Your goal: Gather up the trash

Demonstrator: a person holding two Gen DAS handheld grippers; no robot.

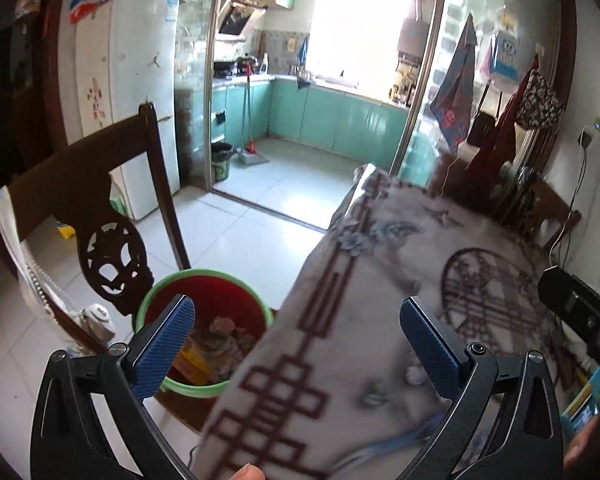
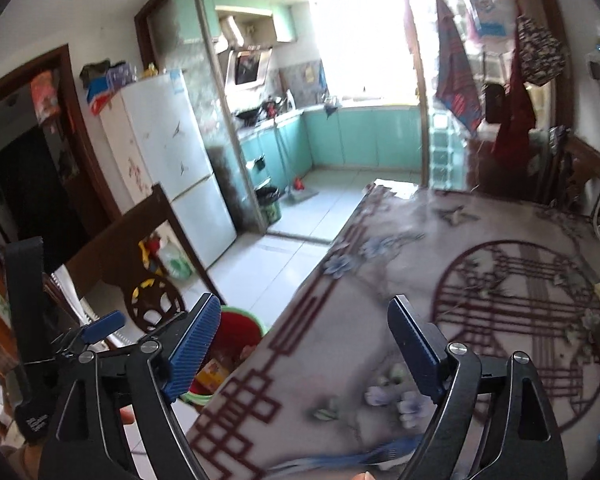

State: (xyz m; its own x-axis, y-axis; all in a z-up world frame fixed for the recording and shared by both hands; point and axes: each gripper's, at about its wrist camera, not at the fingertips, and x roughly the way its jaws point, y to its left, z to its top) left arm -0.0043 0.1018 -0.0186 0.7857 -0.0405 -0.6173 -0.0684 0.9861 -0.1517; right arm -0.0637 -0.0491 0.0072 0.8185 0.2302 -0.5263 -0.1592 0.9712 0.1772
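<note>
Blue ribbed pads on black angular frames: left gripper, jaws spread wide with nothing between them; right gripper, jaws likewise parted and empty, seen in its own view above the table edge.

Red plastic bin, round, with a green rim, stands on the floor below and just ahead of the left gripper's left finger, tucked against the table's side. Inside it: crumpled paper and a yellow-orange carton, the trash, lying in a loose heap. In the right wrist view the same bin shows just behind that gripper's left pad, partly hidden by it.

Table, covered in a smooth pale cloth printed with dark red fretwork bands, a round lattice medallion and blue-grey flowers; it fills the space ahead of and under both grippers' right fingers. Print is blurred.

Dark carved wooden chair, openwork roundel in its back, left of the left gripper beside the bin.

White fridge, tall and glossy, with small decals, further ahead to the left.

Pale glazed floor tiles run ahead to a kitchen with mint-green cabinet fronts.

Fingertip at the bottom edge of the left wrist view.
</note>
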